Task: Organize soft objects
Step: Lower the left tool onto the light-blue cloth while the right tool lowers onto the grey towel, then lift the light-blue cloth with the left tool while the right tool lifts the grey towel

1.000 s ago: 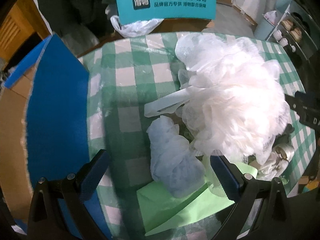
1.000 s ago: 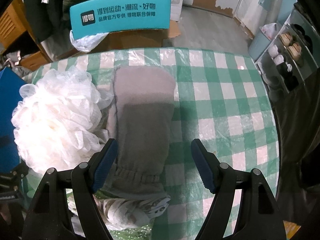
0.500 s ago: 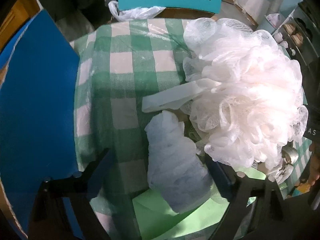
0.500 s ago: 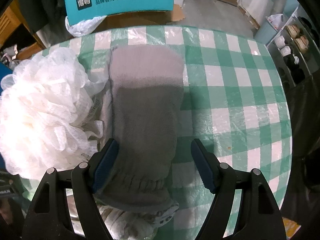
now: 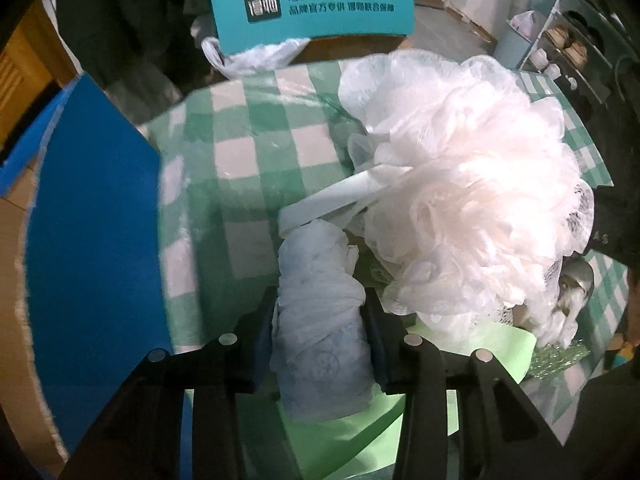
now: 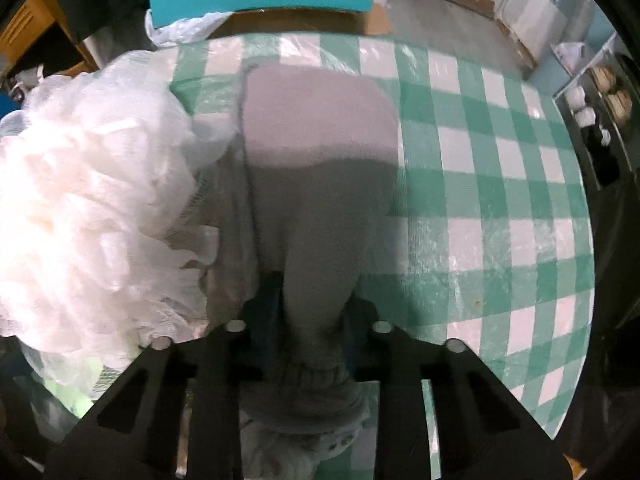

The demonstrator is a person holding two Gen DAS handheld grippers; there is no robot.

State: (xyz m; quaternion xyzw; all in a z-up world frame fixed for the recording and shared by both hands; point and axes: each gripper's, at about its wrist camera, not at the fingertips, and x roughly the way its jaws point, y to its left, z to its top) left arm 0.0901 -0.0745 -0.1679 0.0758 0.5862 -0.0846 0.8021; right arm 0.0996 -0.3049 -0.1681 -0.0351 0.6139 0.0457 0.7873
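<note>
Left wrist view: the left gripper is pointing steeply down at the green-checked tablecloth, its jaws closing on a crumpled pale-blue cloth. The cloth is lying lengthwise between the two fingers, its sides bulging against both pads, with its far end reaching out toward the flat white strap of the white mesh bath puff. The puff is sitting just right of the cloth, and a light-green sheet is lying beneath both. A blue board is standing at the table's left edge.

Right wrist view: the right gripper is closing on the cuff end of a grey sock, bunching the fabric into a narrow waist between the pads. The sock's toe is lying flat on the cloth ahead, and the puff is touching its left side.

Compared with one second ago, both pairs of fingers, then spread wide on either side of their items, are now pressing inward, and both items are looming larger in view.
</note>
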